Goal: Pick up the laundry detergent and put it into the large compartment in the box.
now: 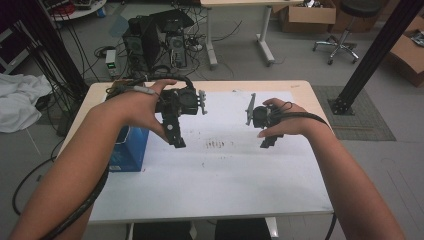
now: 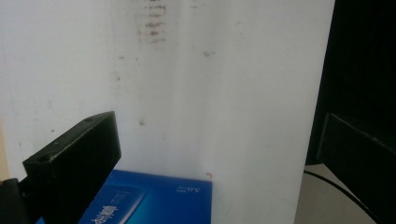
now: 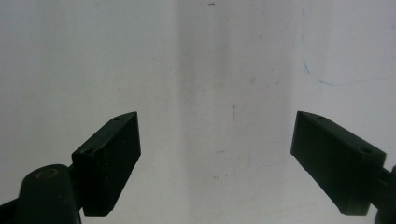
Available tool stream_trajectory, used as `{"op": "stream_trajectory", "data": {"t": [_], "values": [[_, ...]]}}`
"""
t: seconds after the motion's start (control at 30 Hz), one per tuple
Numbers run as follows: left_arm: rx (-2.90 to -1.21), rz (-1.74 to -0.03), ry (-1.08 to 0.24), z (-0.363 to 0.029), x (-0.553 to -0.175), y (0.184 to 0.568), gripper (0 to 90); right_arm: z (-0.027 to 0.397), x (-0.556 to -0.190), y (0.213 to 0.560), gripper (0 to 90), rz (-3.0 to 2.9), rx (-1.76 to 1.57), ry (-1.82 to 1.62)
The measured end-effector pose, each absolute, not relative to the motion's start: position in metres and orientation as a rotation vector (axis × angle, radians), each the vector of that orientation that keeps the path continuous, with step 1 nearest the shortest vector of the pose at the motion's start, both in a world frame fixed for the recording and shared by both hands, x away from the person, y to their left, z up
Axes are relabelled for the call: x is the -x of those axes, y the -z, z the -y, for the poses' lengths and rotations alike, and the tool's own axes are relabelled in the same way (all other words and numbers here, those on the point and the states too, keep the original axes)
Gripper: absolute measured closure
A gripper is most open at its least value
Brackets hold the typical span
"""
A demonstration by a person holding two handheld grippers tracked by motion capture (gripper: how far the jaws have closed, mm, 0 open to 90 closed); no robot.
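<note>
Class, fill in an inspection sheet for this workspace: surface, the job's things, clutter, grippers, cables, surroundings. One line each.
Surface: table covered by a white sheet with small dark marks.
Job's things: blue box at the sheet's left edge.
Clutter: nothing seen.
Grippers: left gripper and right gripper held above the sheet, both open and empty.
Cables: black cable trails along the left forearm; another loops over the right hand.
Surroundings: computer towers, cardboard boxes, stool, white cloth.

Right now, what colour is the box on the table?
The box is blue, with some white writing on it. It shows best in the left gripper view.
</note>
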State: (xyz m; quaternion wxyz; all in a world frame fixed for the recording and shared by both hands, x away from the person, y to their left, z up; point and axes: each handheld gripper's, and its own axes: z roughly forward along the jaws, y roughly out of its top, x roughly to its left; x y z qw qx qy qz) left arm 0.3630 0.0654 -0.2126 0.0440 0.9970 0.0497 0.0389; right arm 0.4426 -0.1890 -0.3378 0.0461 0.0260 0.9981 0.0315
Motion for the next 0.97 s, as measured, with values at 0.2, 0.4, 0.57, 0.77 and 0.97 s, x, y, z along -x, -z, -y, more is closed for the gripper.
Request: {"op": "stream_trajectory", "data": {"t": [0.2, 0.4, 0.57, 0.77, 0.97], "values": [[-3.04, -0.147, -0.101, -0.0615, -0.362, 0.2155, 0.1, 0.1913, -0.4424, 0.3358, 16.0, -3.046, -0.09, -0.098], [-3.043, -0.143, -0.094, -0.0601, -0.3618, 0.2163, 0.1, 0.1906, -0.4419, 0.3359, 16.1, -3.044, -0.096, -0.097], [-3.034, -0.138, -0.09, -0.0589, -0.361, 0.2153, 0.1, 0.1891, -0.4429, 0.3361, 16.1, -3.044, -0.086, -0.105], [-3.034, -0.148, -0.081, -0.0585, -0.3611, 0.2157, 0.1, 0.1889, -0.4427, 0.336, 16.1, -3.043, -0.086, -0.114], [-3.03, -0.143, -0.078, -0.0569, -0.3613, 0.2161, 0.1, 0.1887, -0.442, 0.3351, 16.1, -3.038, -0.086, -0.113]]}}
